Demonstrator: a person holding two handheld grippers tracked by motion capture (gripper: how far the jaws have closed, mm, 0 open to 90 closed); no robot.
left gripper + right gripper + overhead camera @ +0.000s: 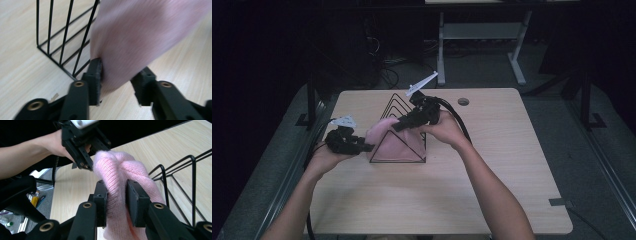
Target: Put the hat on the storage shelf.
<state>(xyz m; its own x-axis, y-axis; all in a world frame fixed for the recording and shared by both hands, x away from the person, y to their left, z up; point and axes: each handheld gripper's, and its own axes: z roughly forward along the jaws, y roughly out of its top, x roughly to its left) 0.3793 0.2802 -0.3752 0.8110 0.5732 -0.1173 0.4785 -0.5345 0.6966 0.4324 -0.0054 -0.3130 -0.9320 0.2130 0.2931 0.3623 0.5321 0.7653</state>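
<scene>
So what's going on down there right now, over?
Right gripper clamped on pink knit cloth. Left gripper open around its other end. Cloth draped over black wire rack. Nothing in the way.

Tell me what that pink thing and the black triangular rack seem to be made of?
The pink cloth looks like soft, fuzzy knitted wool or acrylic: ribbed stitches and a fluffy nap show. The rack seems thin metal wire with a black painted finish, judging by its slim, straight rods.

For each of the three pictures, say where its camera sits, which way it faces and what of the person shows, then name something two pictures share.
High view: above the person's side, looking forward and down at the table; both forearms show.
Left gripper view: on the left gripper, looking along its jaws at the pink knit cloth between them.
Right gripper view: on the right gripper, jaws pinching the cloth; the person's other forearm shows.
Shared: the cloth and black wire rack.
</scene>
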